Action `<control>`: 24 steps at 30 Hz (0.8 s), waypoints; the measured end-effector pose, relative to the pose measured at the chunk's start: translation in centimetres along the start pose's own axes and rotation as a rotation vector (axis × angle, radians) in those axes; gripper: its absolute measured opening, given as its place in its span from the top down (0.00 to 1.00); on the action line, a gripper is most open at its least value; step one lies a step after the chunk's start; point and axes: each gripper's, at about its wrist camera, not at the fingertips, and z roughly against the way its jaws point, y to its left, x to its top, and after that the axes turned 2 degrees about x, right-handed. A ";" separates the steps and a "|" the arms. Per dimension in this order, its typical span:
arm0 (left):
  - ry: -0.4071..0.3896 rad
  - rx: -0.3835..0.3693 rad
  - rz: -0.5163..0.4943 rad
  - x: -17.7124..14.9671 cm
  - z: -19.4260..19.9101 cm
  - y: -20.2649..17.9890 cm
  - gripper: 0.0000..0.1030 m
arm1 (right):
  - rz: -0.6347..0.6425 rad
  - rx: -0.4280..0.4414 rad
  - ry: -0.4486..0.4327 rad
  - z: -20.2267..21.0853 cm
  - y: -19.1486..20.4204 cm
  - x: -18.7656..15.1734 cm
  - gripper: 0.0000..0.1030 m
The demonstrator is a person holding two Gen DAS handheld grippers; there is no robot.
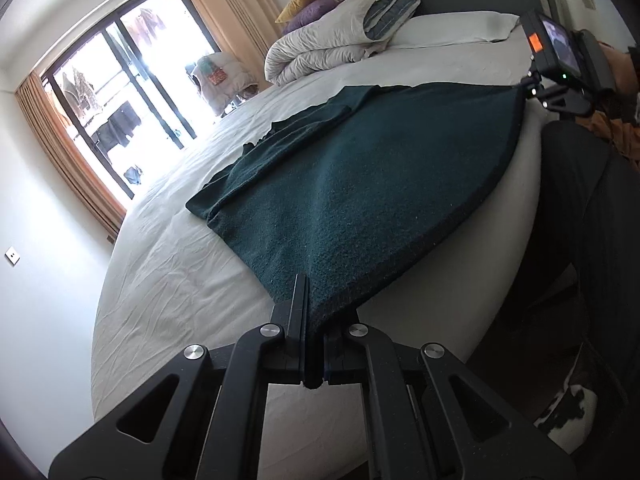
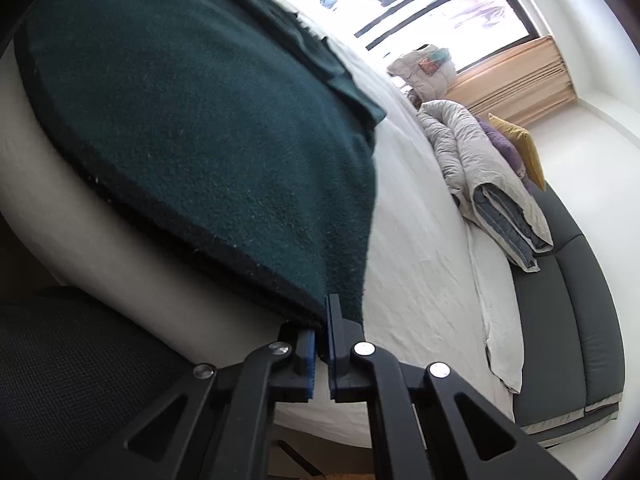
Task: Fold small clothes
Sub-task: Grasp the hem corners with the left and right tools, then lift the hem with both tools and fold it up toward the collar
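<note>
A dark green knitted sweater (image 1: 360, 176) lies spread on the white bed sheet (image 1: 168, 280), its hem along the bed's near edge. My left gripper (image 1: 310, 312) is shut on one hem corner. My right gripper (image 2: 325, 316) is shut on the other hem corner of the sweater (image 2: 200, 120); it also shows at the far right of the left wrist view (image 1: 532, 88). A sleeve lies folded over the body on the far side (image 1: 316, 118). The hem is stretched taut between the two grippers.
A folded grey duvet (image 1: 332, 40) and purple and yellow pillows (image 1: 308, 4) sit at the head of the bed by the dark headboard (image 2: 568, 300). A large window with beige curtains (image 1: 120, 92) is beyond. The person's dark trousers (image 1: 592, 208) stand beside the bed edge.
</note>
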 end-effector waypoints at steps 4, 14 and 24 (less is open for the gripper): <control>-0.003 -0.006 -0.008 -0.3 0.4 0.5 0.96 | -0.004 -0.026 -0.044 1.9 -1.3 1.2 0.97; -0.023 -0.062 0.050 1.3 0.7 3.0 0.96 | 0.005 -0.012 -0.127 3.4 -5.5 5.7 0.97; -0.001 -0.105 0.177 4.4 -3.3 10.3 0.96 | -0.027 0.029 -0.158 -0.9 -11.4 12.3 0.97</control>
